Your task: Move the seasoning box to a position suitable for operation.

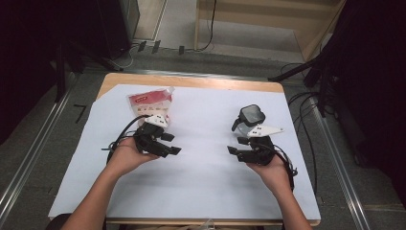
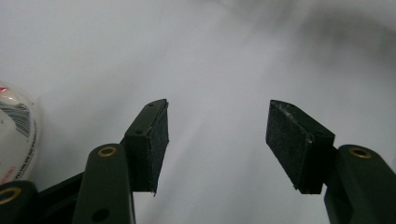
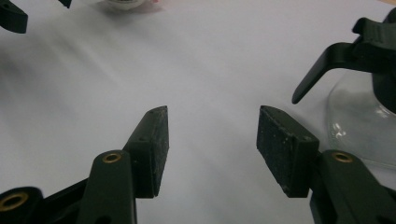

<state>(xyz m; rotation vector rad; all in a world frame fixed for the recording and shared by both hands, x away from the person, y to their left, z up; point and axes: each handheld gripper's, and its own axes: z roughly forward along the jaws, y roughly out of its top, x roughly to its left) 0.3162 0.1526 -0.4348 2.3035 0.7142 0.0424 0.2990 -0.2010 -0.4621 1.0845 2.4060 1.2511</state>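
Hovering low over the white sheet point(image 1: 201, 172) that covers the desk point(image 1: 191, 81), both grippers are held by the person and pointed inward at each other. The left gripper point(image 1: 171, 143) is seen in the high view at the left, gripped in the left hand point(image 1: 125, 155), with its cable looped up behind it. Its jaws are spread apart, and in the left gripper view point(image 2: 217, 140) nothing but bare white sheet is found between the two dark pads, so it is released and empty. A red and white packet point(image 1: 150, 103) is laid on the sheet just beyond that gripper, toward the far edge of the desk; a rounded white corner of it with printed lines is caught at the left edge of the left gripper view point(image 2: 16, 128).

Over on the other side, the right gripper point(image 1: 234, 145) is carried in the right hand point(image 1: 273, 167), and its jaws are likewise parted, with only white sheet seen between them in the right gripper view point(image 3: 212, 149). It too is released, with nothing grasped. A clear glass jug point(image 1: 249, 120) with a black lid and handle is stood on the sheet just behind this gripper; its glass wall and black handle are picked up at the right of the right gripper view point(image 3: 359, 116), close beside the right-hand jaw but not between the pads.
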